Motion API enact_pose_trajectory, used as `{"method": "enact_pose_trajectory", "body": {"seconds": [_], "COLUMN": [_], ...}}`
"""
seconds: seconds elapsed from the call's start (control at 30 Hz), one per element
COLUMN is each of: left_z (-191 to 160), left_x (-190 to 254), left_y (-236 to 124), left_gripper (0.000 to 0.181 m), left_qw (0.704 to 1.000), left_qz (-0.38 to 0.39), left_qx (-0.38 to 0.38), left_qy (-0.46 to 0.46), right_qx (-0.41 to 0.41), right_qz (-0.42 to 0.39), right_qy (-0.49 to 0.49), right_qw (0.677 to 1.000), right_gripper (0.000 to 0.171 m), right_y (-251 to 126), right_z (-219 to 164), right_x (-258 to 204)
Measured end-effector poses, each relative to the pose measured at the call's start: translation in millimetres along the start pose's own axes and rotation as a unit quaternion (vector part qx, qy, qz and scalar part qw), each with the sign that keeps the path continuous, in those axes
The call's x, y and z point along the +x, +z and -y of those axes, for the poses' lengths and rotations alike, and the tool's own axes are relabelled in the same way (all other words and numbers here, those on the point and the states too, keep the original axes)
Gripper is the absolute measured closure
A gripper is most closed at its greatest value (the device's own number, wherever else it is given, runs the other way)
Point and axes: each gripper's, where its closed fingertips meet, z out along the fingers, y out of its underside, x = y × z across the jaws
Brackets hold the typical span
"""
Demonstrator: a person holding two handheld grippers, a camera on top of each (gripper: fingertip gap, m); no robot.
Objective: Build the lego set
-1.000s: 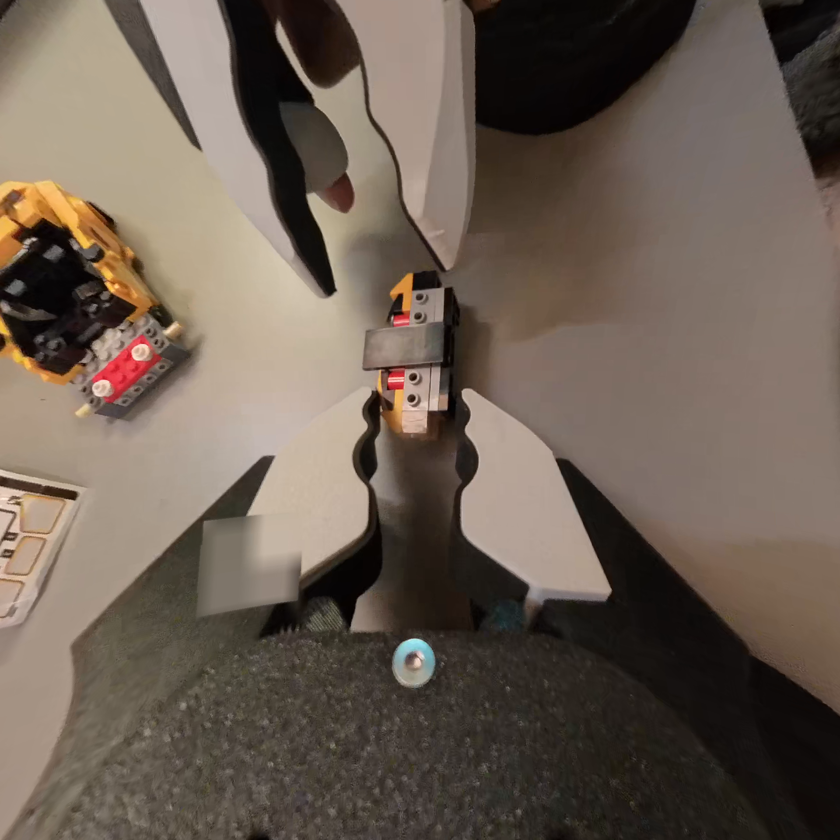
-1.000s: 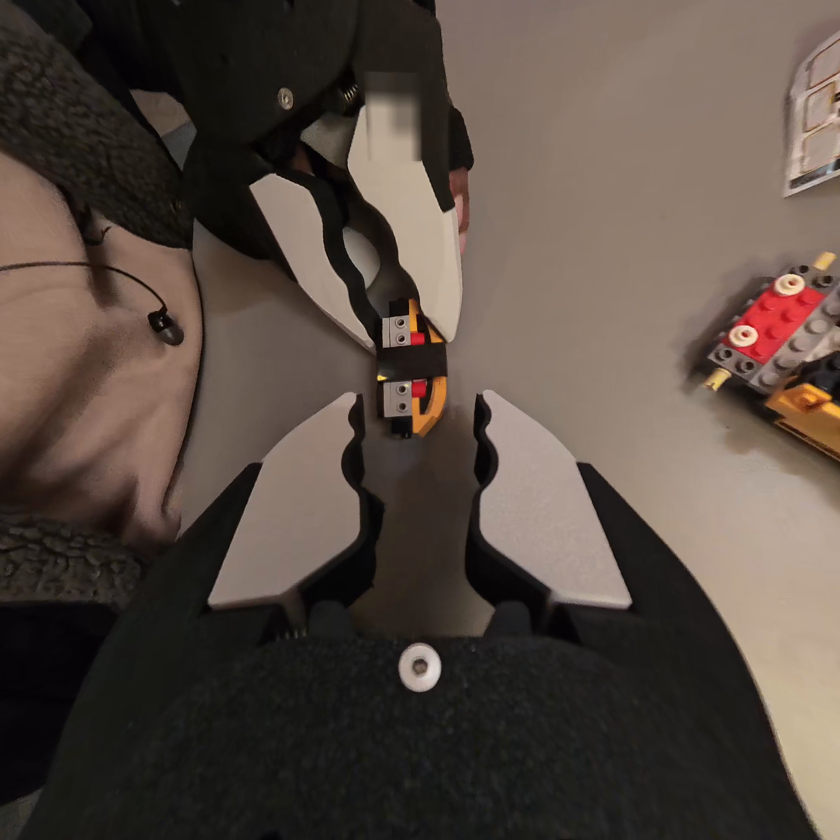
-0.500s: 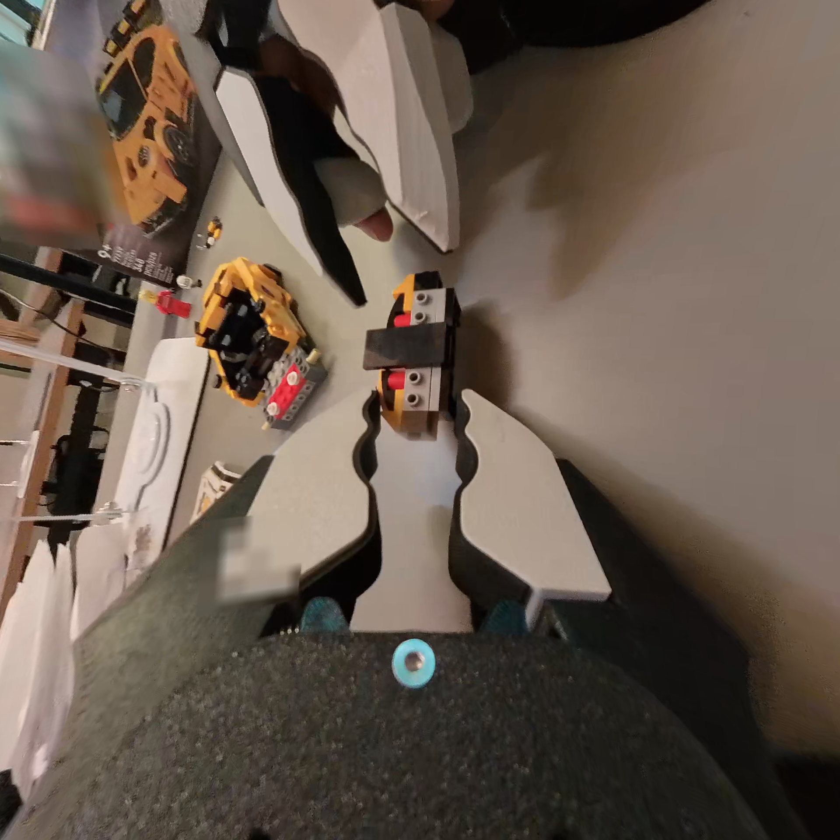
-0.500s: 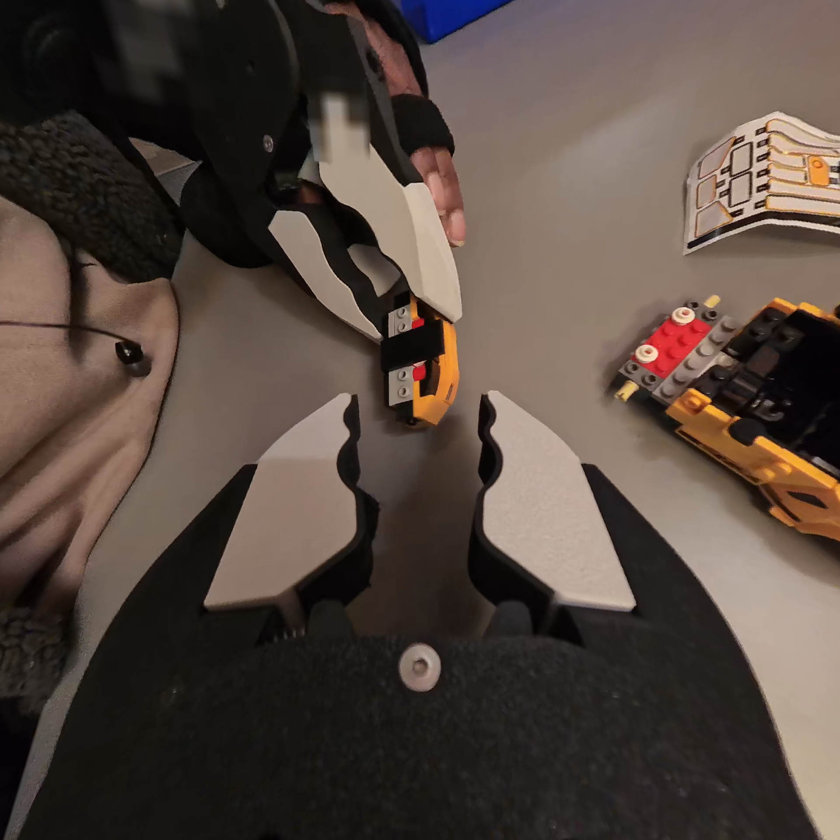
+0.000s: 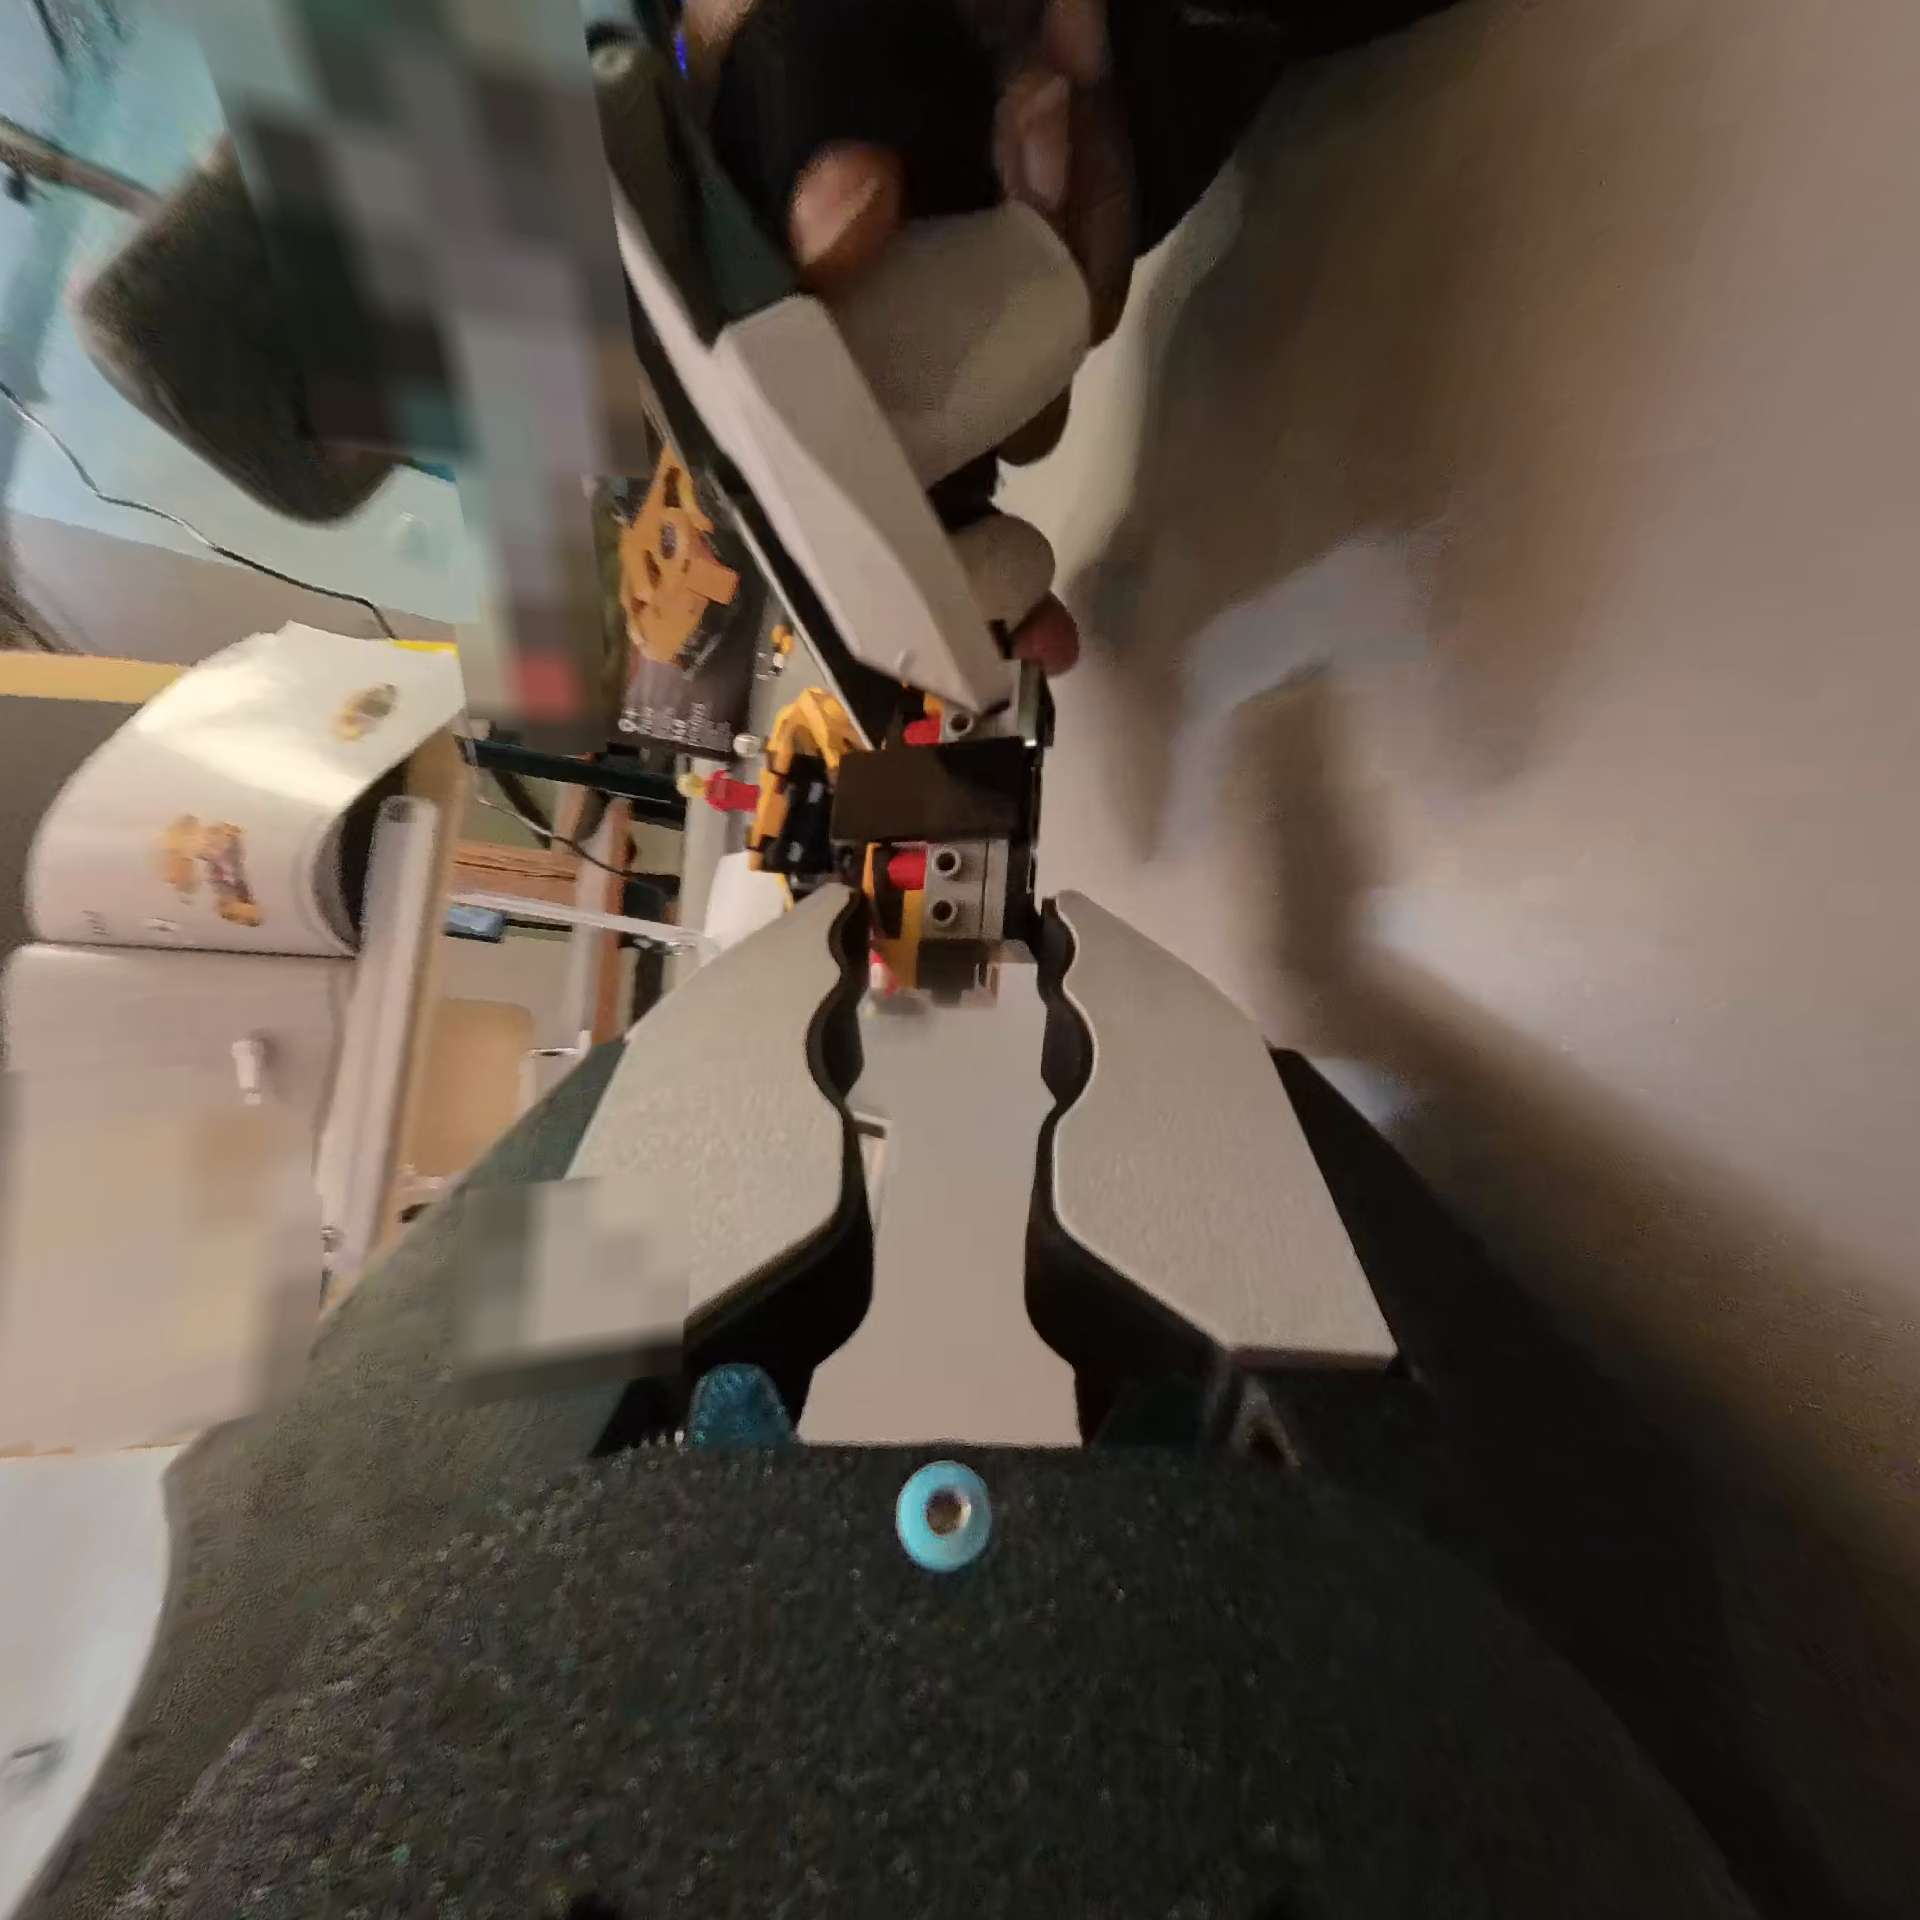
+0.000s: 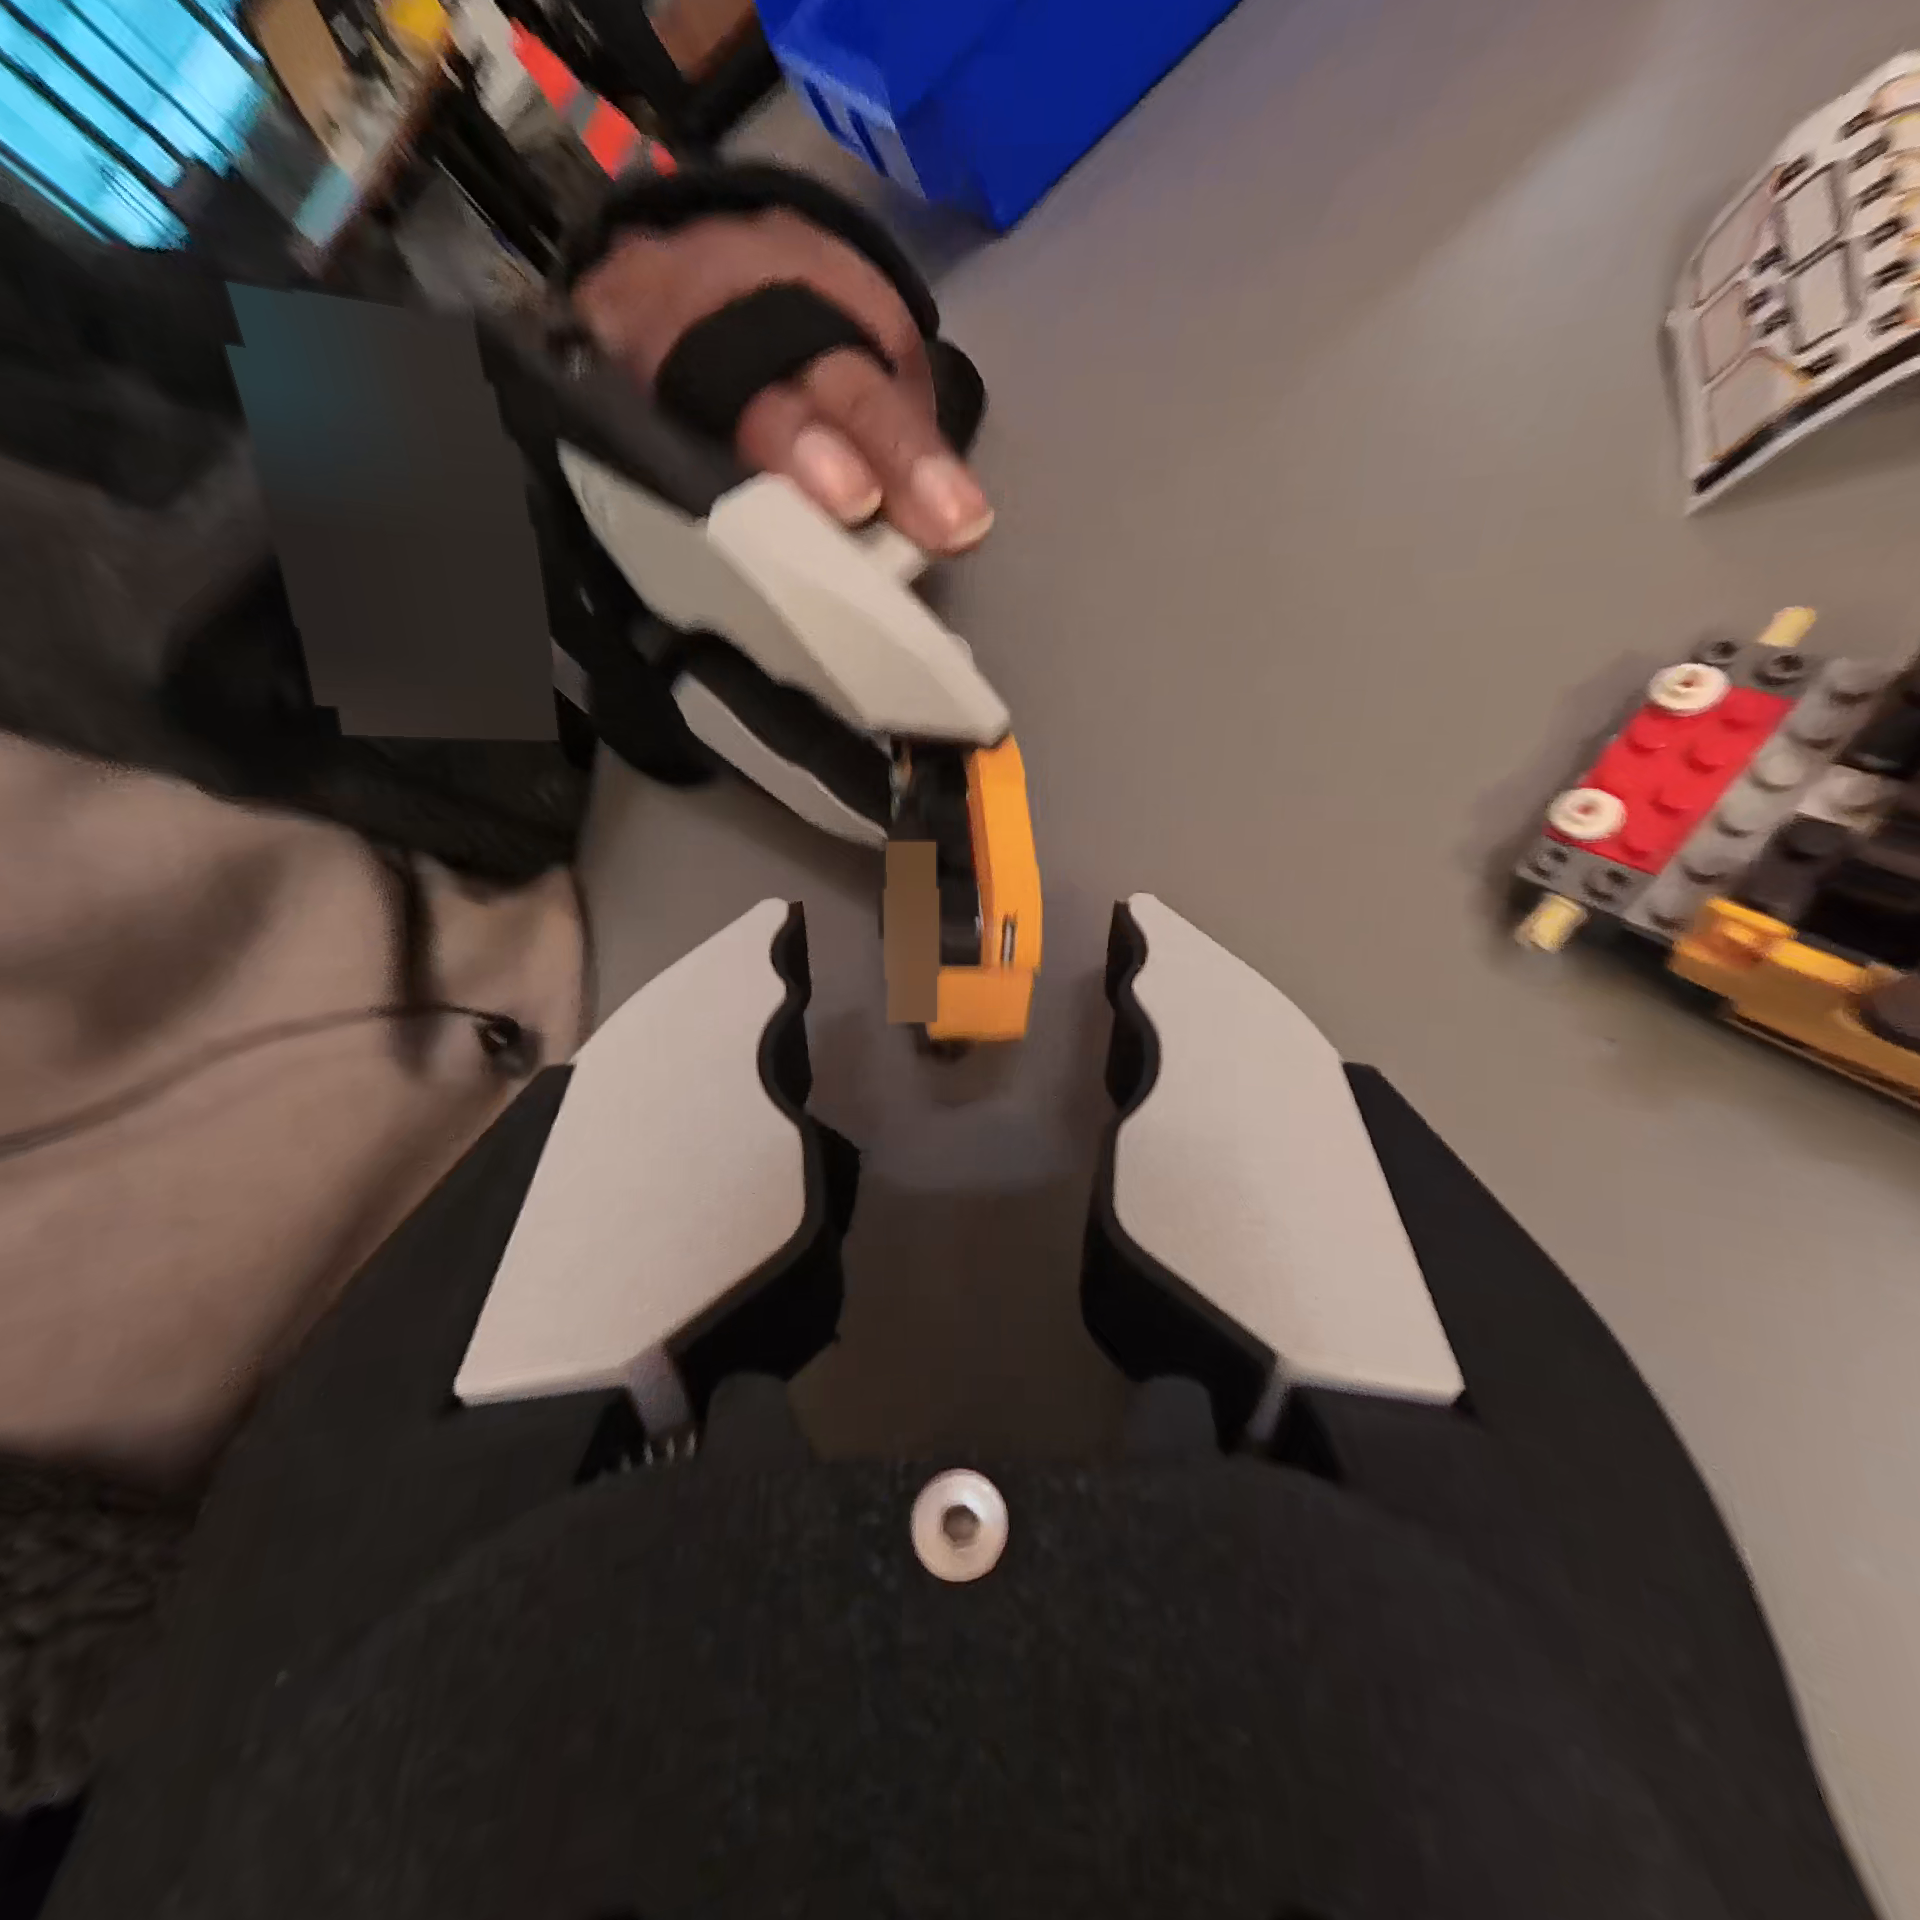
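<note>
The left claw (image 5: 945, 914) grips the near end of a small yellow, grey and black lego piece (image 5: 940, 821), lifted clear of the grey tabletop (image 6: 1299, 520). The right claw (image 6: 956, 935) stands open just short of that piece's other end, not touching it. To its right on the tabletop lie the part-built yellow lego car (image 6: 1745, 831) and, farther off, a sticker sheet (image 6: 1808, 270).
</note>
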Motion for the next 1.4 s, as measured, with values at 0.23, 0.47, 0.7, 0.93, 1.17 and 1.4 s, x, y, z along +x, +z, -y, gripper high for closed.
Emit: {"method": "enact_pose_trajectory", "body": {"seconds": [0.23, 0.47, 0.7, 0.93, 1.17, 1.4], "left_z": [3, 14, 28, 34, 33, 29], "left_x": [-9, -26, -39, -31, -28, -25], "left_y": [-6, -19, -42, -48, -46, -44], "left_gripper": [0.150, 0.125, 0.139, 0.160, 0.160, 0.160], "left_qw": [0.998, 0.987, 0.855, 0.894, 0.934, 0.937], "left_qz": [0.046, 0.012, -0.154, -0.138, -0.095, -0.102], "left_qx": [-0.003, 0.087, 0.245, 0.245, 0.216, 0.206], "left_qy": [0.049, -0.136, -0.431, -0.349, -0.267, -0.264], "right_qx": [0.025, 0.086, 0.105, 0.090, 0.078, 0.066], "right_qz": [0.024, -0.062, -0.156, -0.208, -0.249, -0.247], "right_qy": [0.016, -0.194, -0.390, -0.465, -0.508, -0.499], "right_qw": [0.999, 0.975, 0.901, 0.856, 0.821, 0.828], "right_gripper": [0.144, 0.145, 0.145, 0.145, 0.144, 0.145], "right_y": [12, -1, 3, 6, 6, 5], "right_z": [15, 34, 43, 45, 44, 39], "right_x": [-8, -17, -39, -42, -38, -34]}}
